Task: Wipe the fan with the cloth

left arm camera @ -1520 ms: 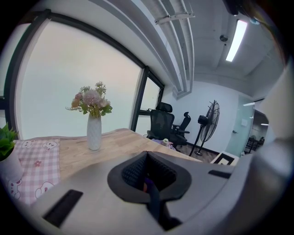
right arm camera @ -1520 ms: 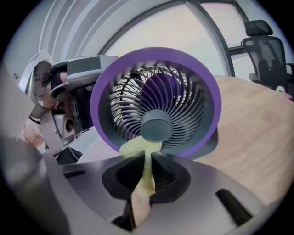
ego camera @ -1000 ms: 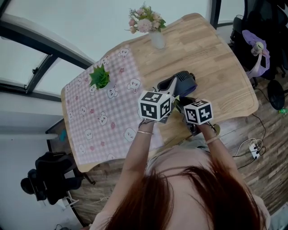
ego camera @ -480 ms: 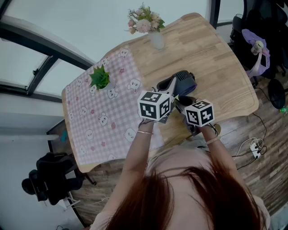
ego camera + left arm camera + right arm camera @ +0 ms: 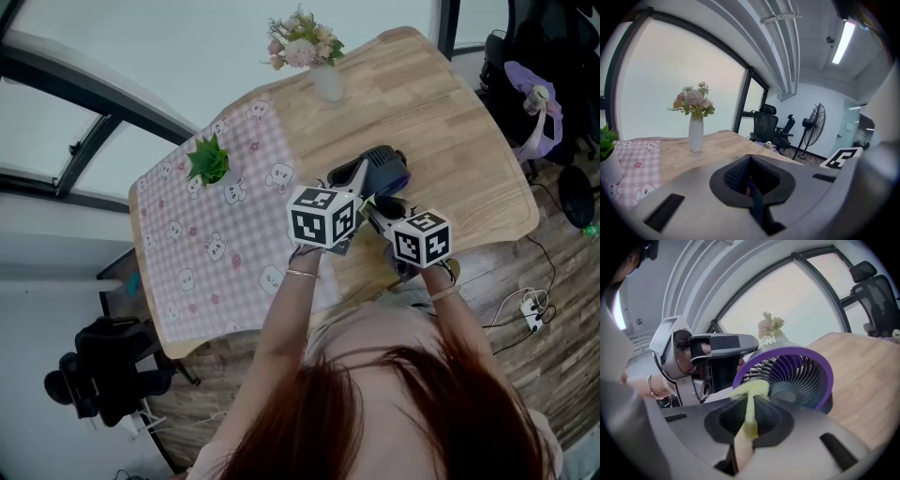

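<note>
Seen from the head view, both forearms reached forward over the table's near edge. The left gripper and right gripper met at the fan, which stood on bare wood beside a checked mat.

In the left gripper view, the jaws were pressed together on a thin, dark purple sliver of the fan.

In the right gripper view, the purple-rimmed fan faced the camera, showing its dark grille. The jaws pinched a yellow-green cloth, and its bunched tip touched the rim's lower left.

light: bright daylight from window; shadows: faint; edges: fisheye-curved, dark corners; foreground: perhaps slightly soft
</note>
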The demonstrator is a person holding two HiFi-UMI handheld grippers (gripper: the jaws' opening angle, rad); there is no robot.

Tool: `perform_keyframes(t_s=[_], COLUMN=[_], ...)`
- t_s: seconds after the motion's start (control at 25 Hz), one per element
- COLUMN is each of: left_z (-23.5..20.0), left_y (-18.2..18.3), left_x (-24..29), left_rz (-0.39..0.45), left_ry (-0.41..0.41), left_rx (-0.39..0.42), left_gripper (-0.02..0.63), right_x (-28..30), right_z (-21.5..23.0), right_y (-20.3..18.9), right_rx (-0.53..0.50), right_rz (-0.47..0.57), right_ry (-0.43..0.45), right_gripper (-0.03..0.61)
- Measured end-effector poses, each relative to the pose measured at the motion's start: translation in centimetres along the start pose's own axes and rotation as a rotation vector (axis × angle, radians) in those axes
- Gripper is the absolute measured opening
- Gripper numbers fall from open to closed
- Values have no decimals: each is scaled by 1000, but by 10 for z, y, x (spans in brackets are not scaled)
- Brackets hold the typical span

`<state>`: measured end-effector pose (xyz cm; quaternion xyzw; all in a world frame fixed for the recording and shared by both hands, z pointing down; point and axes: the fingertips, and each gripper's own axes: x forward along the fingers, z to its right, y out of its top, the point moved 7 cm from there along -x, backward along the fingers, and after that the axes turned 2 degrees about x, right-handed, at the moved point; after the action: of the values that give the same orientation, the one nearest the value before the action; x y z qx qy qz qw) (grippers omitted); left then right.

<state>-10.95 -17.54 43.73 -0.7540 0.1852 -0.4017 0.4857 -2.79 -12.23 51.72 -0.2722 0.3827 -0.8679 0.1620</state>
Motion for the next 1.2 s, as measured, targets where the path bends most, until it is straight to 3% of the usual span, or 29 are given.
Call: perform_keyframes(t_s=[0.88,1.2], left_z=[1,1], left_y=[0,0], left_x=[0,0], left_rz=[-8,-12], left_ry=[-5,-10], left_rx=[19,22], left_gripper=[11,11], right_x=[-20,-28], right_z=[7,12], right_y=[17,18], right_rx=[13,70], right_rz=[126,139], right_ry=[-40,-62], right_gripper=[34,34])
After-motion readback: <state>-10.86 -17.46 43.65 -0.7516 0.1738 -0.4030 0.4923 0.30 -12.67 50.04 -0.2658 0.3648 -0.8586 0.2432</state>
